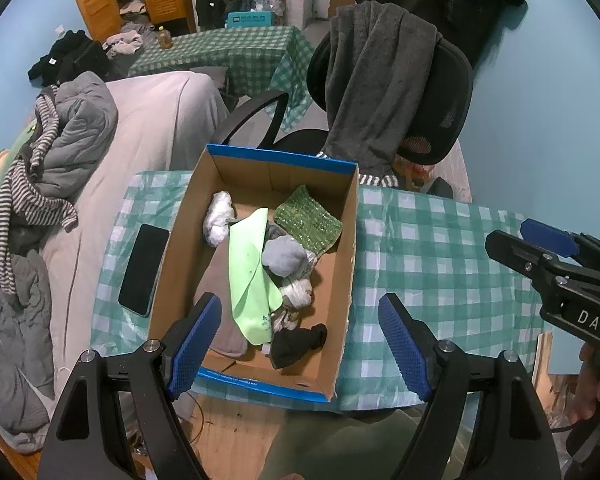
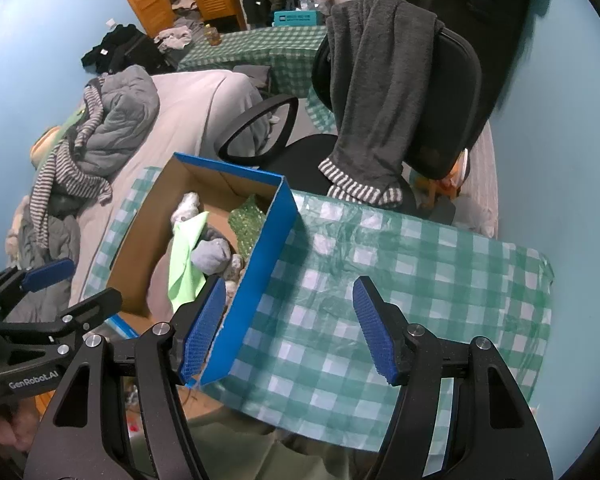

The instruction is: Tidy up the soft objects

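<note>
Both grippers wide, empty: left gripper (image 1: 300, 344) over box (image 1: 342, 276), right gripper (image 2: 288, 328) beside it. Pick one cloth (image 1: 252, 272) w/ slow pinch.

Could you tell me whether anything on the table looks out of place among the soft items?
Yes: a black phone lies flat on the checked tablecloth, left of the cardboard box. It is the only hard item near the cloths and socks in the box. Both tools, left and right, are open and empty.
</note>
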Available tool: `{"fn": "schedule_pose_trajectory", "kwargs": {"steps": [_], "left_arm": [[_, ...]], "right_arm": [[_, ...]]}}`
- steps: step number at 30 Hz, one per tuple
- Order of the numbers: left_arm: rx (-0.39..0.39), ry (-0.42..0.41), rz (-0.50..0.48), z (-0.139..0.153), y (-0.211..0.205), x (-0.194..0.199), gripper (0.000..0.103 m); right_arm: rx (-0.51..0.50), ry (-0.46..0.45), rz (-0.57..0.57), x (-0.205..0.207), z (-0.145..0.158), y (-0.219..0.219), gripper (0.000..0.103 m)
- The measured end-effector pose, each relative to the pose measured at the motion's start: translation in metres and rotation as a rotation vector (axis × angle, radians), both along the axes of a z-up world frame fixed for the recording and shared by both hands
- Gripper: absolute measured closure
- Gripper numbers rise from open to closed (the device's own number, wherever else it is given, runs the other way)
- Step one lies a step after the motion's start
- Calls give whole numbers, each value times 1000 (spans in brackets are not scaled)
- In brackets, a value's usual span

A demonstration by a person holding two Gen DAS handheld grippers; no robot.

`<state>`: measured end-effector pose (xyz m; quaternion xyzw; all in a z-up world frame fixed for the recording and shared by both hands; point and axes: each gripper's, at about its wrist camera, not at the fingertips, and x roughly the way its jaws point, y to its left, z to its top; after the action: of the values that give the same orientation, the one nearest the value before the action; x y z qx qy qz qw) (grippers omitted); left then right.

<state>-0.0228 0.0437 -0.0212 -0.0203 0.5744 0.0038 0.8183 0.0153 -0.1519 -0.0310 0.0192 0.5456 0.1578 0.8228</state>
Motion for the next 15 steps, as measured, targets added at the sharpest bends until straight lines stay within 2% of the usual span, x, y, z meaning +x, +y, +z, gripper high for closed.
{"fn": "schedule_pose_trajectory", "kwargs": {"steps": [15], "left_arm": [[3, 4, 8, 1, -1, -5, 21]], "right_arm": [[0, 2, 8, -5, 1, 4, 37]]}}
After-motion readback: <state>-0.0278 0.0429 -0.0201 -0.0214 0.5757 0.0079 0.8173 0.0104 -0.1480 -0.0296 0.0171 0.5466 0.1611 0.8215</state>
